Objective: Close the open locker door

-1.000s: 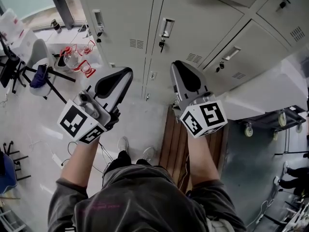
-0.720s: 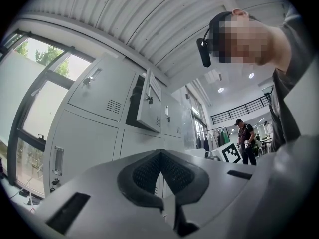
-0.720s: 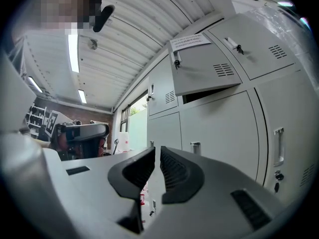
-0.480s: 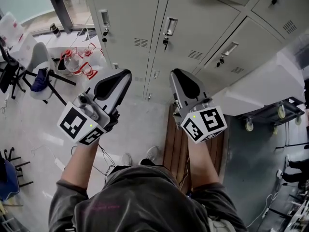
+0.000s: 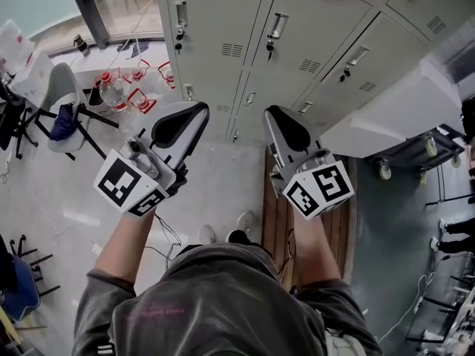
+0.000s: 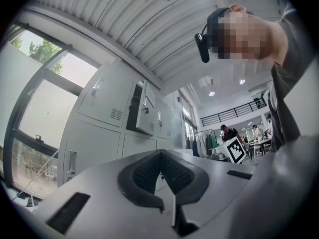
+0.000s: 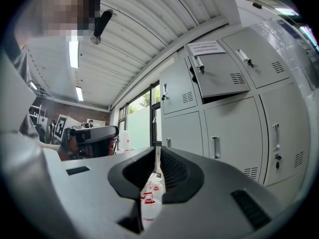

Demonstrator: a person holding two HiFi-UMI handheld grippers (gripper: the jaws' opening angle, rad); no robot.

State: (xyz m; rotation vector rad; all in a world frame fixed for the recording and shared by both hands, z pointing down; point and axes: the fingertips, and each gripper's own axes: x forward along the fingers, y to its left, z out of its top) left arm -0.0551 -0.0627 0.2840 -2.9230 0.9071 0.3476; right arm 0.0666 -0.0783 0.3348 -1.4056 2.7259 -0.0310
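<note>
My right tool [image 7: 157, 159], jaws a slit apart and empty, and my left tool [image 6: 160, 156], jaws together, face the lockers [image 7: 234, 133]. The open locker door [image 7: 219, 76] hangs above right. I'd push its free edge squarely.

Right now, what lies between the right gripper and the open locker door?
Nothing: in the right gripper view, only bare air separates the right gripper from the open locker door.
</note>
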